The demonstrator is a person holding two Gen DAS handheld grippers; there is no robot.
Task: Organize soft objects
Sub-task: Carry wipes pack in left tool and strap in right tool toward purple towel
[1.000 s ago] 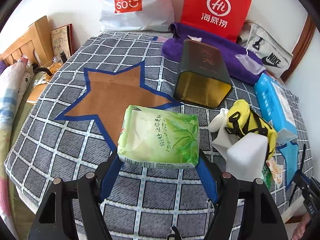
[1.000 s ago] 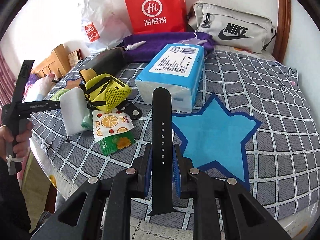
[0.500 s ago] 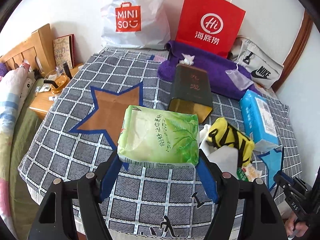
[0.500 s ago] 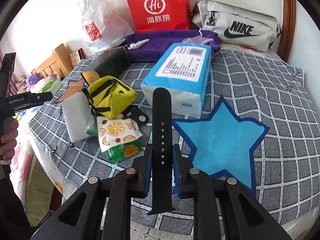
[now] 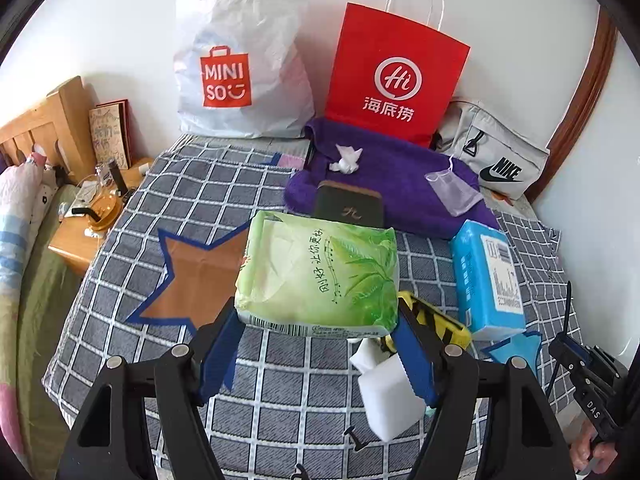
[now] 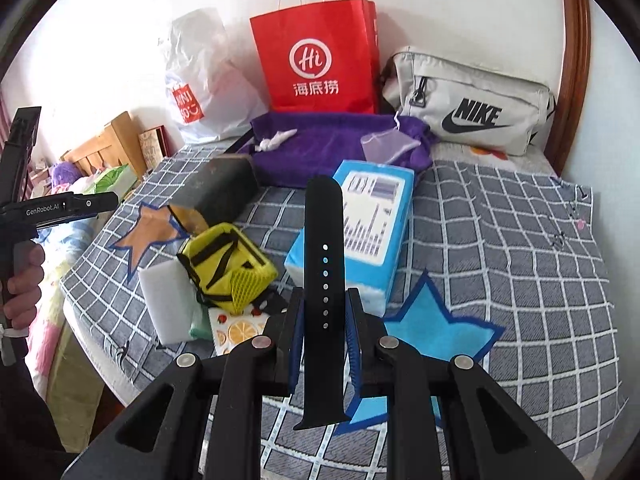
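My left gripper is shut on a green tissue pack, held in the air above the checked bedspread beside the brown star patch. My right gripper is shut on a black watch strap that stands upright between its blue pads, over the blue star patch. On the bed lie a blue tissue pack, a yellow mesh pouch, a white sponge block and fruit-print sachets. From the right wrist view, the left gripper hangs at the far left in a hand.
A dark tin box lies on its side by a purple towel. Against the wall stand a white Miniso bag, a red paper bag and a grey Nike pouch. A wooden nightstand sits left of the bed.
Both grippers have risen with their loads, so the bed looks smaller and farther below. The tissue pack and the strap stay gripped as before.
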